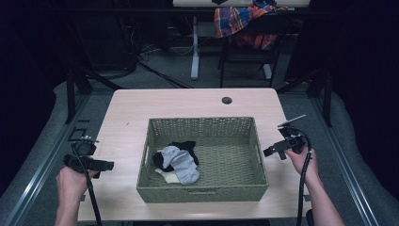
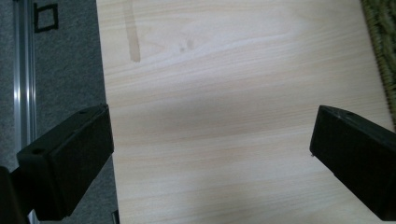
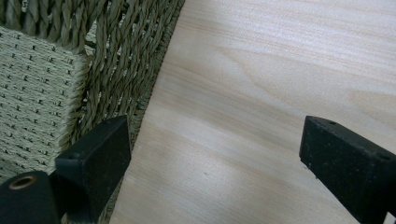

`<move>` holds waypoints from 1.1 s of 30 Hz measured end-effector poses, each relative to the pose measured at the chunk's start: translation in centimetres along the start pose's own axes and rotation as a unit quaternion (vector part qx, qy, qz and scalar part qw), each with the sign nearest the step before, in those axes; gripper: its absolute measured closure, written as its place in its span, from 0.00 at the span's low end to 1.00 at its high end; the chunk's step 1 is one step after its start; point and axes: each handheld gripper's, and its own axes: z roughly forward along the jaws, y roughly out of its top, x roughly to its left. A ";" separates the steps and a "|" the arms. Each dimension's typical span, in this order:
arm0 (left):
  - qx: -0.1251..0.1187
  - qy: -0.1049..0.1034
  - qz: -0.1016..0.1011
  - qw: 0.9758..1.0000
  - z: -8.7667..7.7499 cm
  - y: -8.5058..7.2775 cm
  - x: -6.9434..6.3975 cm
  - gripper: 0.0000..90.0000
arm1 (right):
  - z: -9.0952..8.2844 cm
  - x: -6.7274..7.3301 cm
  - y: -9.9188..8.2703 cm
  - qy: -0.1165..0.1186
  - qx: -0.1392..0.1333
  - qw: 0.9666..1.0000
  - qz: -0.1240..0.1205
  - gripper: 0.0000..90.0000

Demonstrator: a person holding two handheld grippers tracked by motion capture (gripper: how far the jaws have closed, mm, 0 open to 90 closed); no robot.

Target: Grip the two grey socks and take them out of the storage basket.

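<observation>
While your left gripper (image 1: 107, 165) and right gripper (image 1: 269, 151) hang released outside the green woven basket (image 1: 202, 194), the grey, black and cream socks (image 1: 179, 162) lie piled inside; nothing looks started.

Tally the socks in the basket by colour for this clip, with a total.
Grey sock: 1
Black sock: 1
Pale yellow sock: 1, mostly hidden under the grey one
Total: 3 pieces visible, heaped at the left of the woven basket; whether more lie underneath cannot be told.
</observation>
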 end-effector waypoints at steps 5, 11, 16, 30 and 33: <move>-0.021 -0.007 0.001 1.000 -1.5 0.6 -0.4 0.00 | 0.1 0.0 0.0 0.002 0.000 1.000 -0.001 0.10; -0.045 -0.015 0.014 0.999 -3.4 1.6 -1.2 0.00 | 0.1 0.0 0.0 0.001 -0.002 1.000 0.004 0.10; -0.061 -0.014 0.033 0.998 -4.9 2.5 -2.8 0.00 | 0.1 0.0 -0.1 0.003 -0.004 1.000 0.001 0.10; -0.072 -0.030 0.086 0.993 -6.3 5.4 -6.6 0.00 | 0.0 -0.3 0.0 0.008 0.008 1.000 -0.004 0.10; -0.067 -0.036 0.099 0.992 -6.1 6.1 -7.4 0.00 | 0.0 -0.3 0.0 0.008 0.011 1.000 -0.006 0.10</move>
